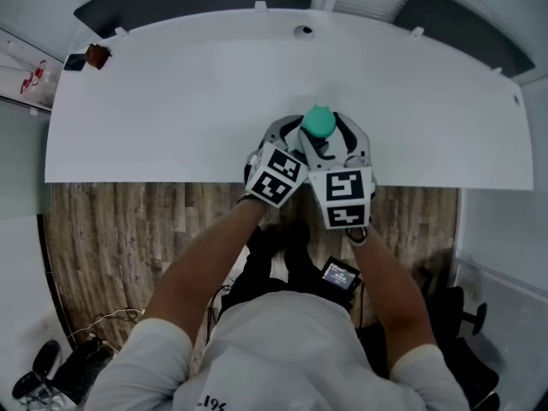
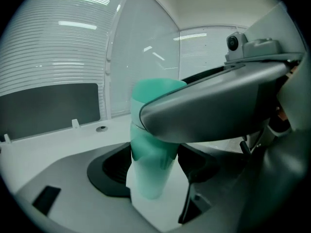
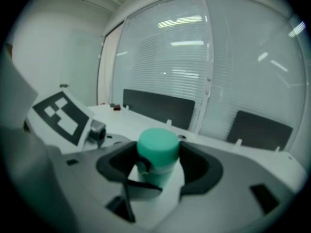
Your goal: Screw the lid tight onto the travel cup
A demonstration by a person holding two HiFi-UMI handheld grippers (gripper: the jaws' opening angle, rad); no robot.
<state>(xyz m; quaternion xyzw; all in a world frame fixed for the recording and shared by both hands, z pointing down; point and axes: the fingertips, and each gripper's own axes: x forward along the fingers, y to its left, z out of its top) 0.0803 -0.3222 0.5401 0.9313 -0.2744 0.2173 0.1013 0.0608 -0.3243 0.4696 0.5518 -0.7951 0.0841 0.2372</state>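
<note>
A teal travel cup (image 1: 319,123) stands upright near the front edge of the white table (image 1: 171,110). In the left gripper view the cup's pale teal body (image 2: 148,159) sits between the dark pads, and my left gripper (image 2: 153,166) is shut on it low down. The right gripper's grey body (image 2: 218,110) crosses above and hides the lid there. In the right gripper view the round teal lid (image 3: 158,148) fills the gap between the pads, with my right gripper (image 3: 158,161) shut on it. Both marker cubes, left (image 1: 276,174) and right (image 1: 345,197), lie just in front of the cup.
Two small objects, one dark and one reddish brown (image 1: 86,57), lie at the table's far left corner. A round cable hole (image 1: 304,31) sits at the back middle. Glass partitions with blinds (image 3: 204,57) stand behind the table. Wooden floor (image 1: 120,229) shows below the front edge.
</note>
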